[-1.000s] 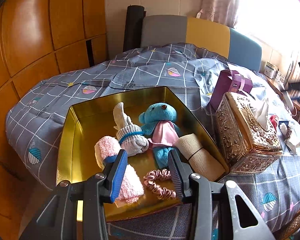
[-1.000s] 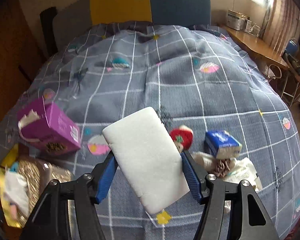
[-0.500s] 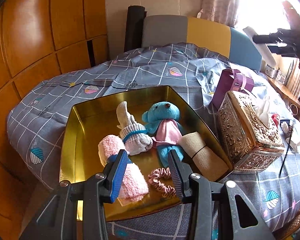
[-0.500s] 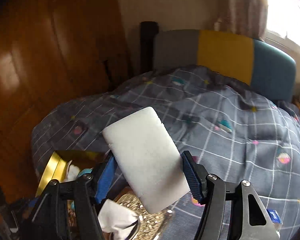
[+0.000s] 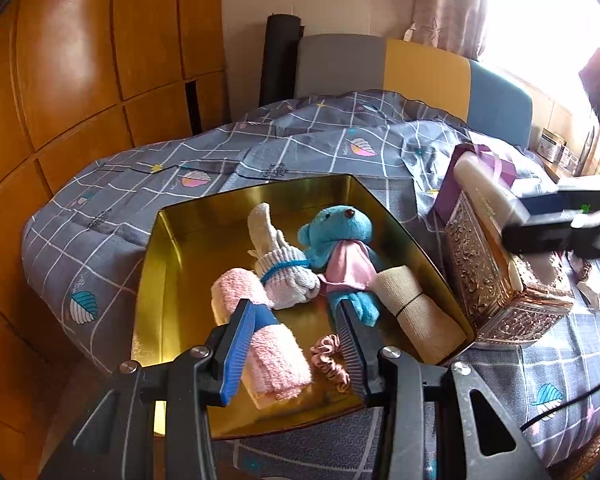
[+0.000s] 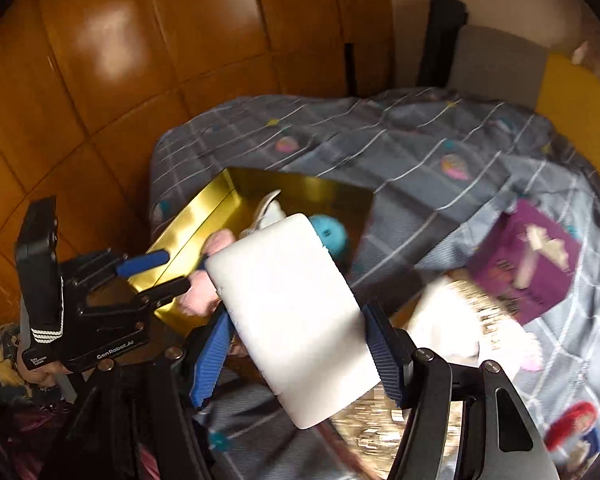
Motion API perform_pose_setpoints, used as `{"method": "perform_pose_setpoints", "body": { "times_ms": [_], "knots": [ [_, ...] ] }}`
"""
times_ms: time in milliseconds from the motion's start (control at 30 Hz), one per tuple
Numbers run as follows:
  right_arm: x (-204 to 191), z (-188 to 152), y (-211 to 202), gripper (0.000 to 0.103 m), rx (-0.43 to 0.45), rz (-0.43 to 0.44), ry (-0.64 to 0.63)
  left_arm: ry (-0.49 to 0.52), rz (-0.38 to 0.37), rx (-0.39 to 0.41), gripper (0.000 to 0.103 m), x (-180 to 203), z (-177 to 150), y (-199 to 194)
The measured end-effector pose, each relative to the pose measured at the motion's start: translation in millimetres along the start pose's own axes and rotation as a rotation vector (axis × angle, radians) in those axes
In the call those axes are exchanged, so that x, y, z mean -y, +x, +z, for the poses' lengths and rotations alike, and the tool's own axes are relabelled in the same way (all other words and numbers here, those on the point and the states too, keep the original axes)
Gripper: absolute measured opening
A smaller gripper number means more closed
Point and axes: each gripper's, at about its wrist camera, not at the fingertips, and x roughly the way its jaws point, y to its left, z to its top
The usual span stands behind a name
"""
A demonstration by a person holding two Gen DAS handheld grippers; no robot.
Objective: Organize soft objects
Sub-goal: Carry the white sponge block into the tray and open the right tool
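The right tongs (image 6: 296,354) are clamped on a white foam block (image 6: 294,312), one blue pad on each long side, the block sticking out ahead of them and tilted. The left tongs (image 5: 296,346) stand apart with nothing between them, hovering over the near end of the gold tin (image 5: 156,280), which sits near the bed's left edge, at its foot end.

The main risk, as I judge it, is the drop-off. The tin is already crowded: a rolled pink towel (image 5: 260,332), a white sock bundle (image 5: 284,276), a blue plush bear (image 5: 340,248), a beige rolled cloth (image 5: 416,312) and a pink scrunchie (image 5: 332,360) fill most of the floor, and only the back left corner is bare. A block this broad, let go at a tilt, could land on the bear or the rolls and slide over the low wall onto the bedspread (image 5: 180,168). The ornate gold tissue box (image 5: 508,280) stands just beside the tin's right wall, with the purple box (image 5: 492,172) behind it; in the left view the block hangs right above the tissue box, so a low swing could clip it. The left tongs also sit in the likely path, and the two tools could knock together.

The block itself is a plain, matt white slab with rounded corners, thick, unmarked, and squashy-looking; the pads seem to bite into its sides slightly, so a hard squeeze may let it spring out sideways.
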Motion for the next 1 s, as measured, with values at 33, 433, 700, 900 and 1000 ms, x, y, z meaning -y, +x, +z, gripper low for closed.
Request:
{"method": "perform_pose_setpoints", "body": {
  "times_ms": [33, 433, 700, 900, 1000],
  "knots": [
    [-3, -2, 6, 0.065, -0.007, -0.002, 0.004, -0.004, 0.005, 0.000, 0.042, -2, 0, 0],
    [-40, -1, 71, 0.065, -0.065, -0.019, 0.048, -0.064, 0.058, 0.001, 0.042, -24, -1, 1],
    [-53, -2, 125, 0.065, -0.142, -0.136, 0.011, -0.092, 0.088, 0.003, 0.042, -36, -1, 2],
    [-53, -9, 131, 0.070, -0.134, -0.152, -0.005, -0.094, 0.087, -0.003, 0.042, -37, -4, 3],
    [-51, -11, 126, 0.071, -0.112, -0.145, 0.008, -0.094, 0.088, -0.007, 0.042, -36, -4, 3]
  ]
}}
